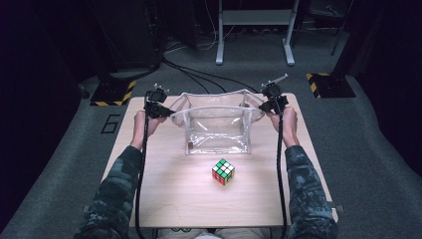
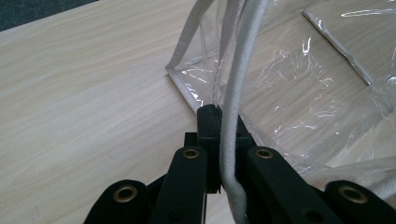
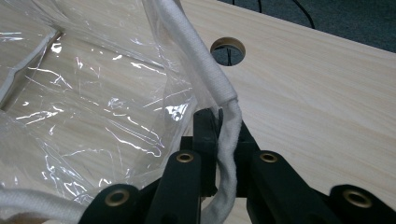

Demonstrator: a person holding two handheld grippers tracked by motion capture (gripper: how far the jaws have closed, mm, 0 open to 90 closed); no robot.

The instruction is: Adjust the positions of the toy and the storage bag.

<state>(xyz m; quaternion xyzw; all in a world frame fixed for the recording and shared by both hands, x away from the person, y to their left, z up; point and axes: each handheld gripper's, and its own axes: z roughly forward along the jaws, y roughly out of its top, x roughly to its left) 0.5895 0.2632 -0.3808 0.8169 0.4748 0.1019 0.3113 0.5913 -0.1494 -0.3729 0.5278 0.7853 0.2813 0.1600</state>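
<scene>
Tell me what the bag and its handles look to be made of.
The bag looks like clear, glossy soft plastic: the table shows through, with creases and glare. The handles look like white woven cotton or similar cord, matte with a visible weave, pinched in the left tool.

We're looking at a see-through plastic bag [image 1: 219, 130], thin, glossy and crinkly, with glare streaks all over it. Its handles [image 2: 236, 88] look like woven white cotton webbing, matt and a bit fuzzy. The table [image 1: 164, 191] is pale wood-grain laminate, smooth with a low sheen. The cube [image 1: 223, 172] looks like shiny hard plastic, and the gripper arms [image 3: 180, 186] are matt black with brass-coloured rivets.
</scene>
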